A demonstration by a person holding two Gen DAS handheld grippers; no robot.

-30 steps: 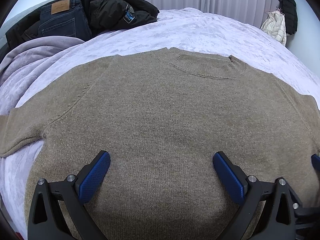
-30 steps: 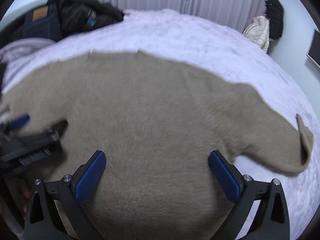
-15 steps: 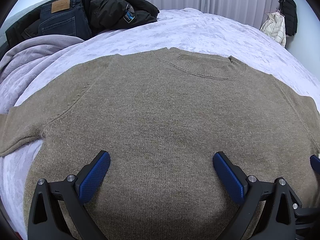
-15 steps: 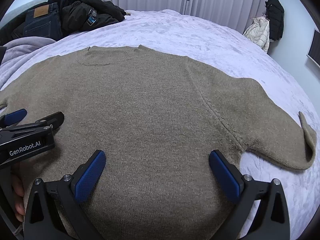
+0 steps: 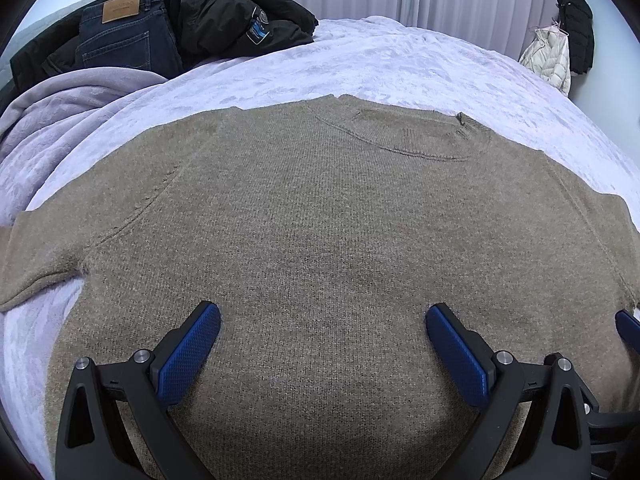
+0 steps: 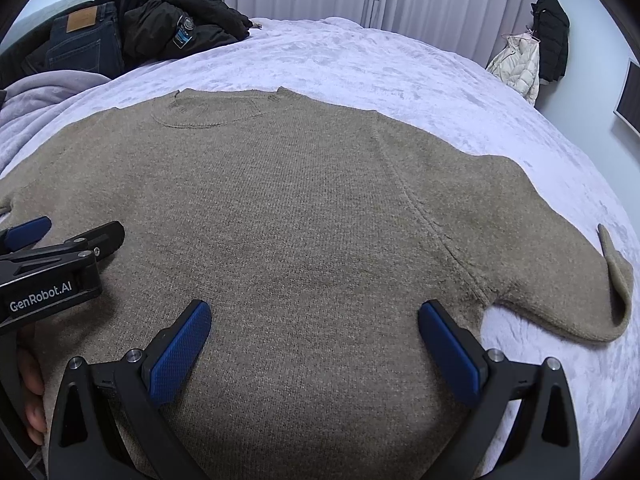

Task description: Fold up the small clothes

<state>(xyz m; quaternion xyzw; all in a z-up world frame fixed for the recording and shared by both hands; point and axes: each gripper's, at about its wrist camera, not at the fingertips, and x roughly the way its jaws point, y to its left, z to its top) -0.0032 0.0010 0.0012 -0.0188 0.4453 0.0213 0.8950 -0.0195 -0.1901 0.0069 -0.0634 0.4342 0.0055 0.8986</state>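
On bed (image 5: 400, 64): sweater (image 5: 320, 220) flat, sleeves out. Left gripper (image 5: 322, 344) and right gripper (image 6: 314, 340) wide, empty, over near hem.

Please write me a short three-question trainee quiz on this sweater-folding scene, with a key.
1. True or false: the left gripper is shut on the brown sweater.
2. Which garment lies beside the black jacket at the far corner of the bed? A) a red scarf B) dark blue jeans C) a striped shirt
3. Fill in: the cuff of the sleeve nearest the right gripper is turned ____.

Key
1. False: its jaws stand wide apart over the sweater, holding nothing.
2. B.
3. Up, standing off the bed instead of lying flat.
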